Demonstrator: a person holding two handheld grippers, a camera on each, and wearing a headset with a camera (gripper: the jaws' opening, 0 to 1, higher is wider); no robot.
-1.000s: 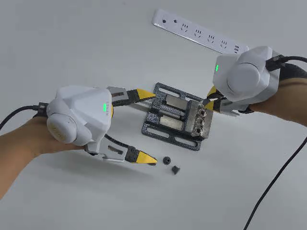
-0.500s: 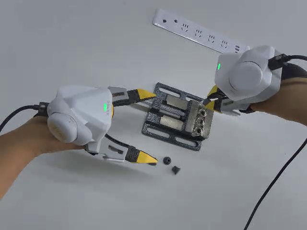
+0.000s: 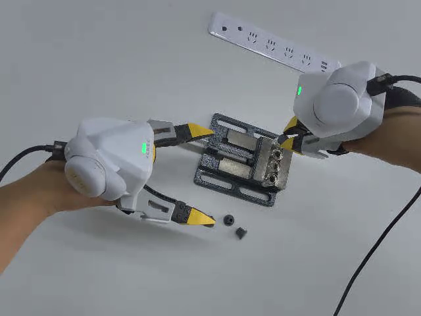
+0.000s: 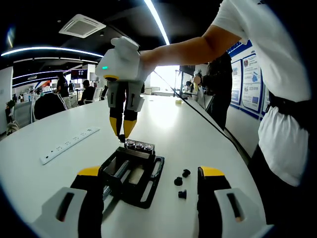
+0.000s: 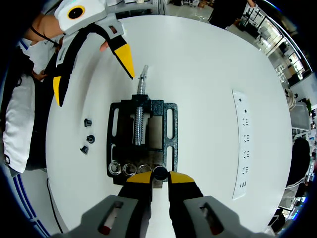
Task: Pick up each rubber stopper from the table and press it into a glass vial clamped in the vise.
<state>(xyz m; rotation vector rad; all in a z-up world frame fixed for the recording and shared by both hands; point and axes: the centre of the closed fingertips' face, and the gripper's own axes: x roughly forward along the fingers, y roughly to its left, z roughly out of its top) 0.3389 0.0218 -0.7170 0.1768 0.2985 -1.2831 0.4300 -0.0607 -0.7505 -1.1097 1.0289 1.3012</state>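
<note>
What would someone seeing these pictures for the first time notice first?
Probably the dark vise in the middle of the white table, with a row of glass vials clamped at one end. The right gripper holds a black rubber stopper right at that row. The left gripper is spread wide open near the loose stoppers lying beside the vise.

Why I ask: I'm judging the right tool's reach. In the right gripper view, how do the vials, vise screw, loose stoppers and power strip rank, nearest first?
1. Vials: at the tips of the right tool, by the held stopper.
2. Vise screw: ahead, mid-vise.
3. Loose stoppers, view's left, and power strip, view's right: too close to call.
</note>
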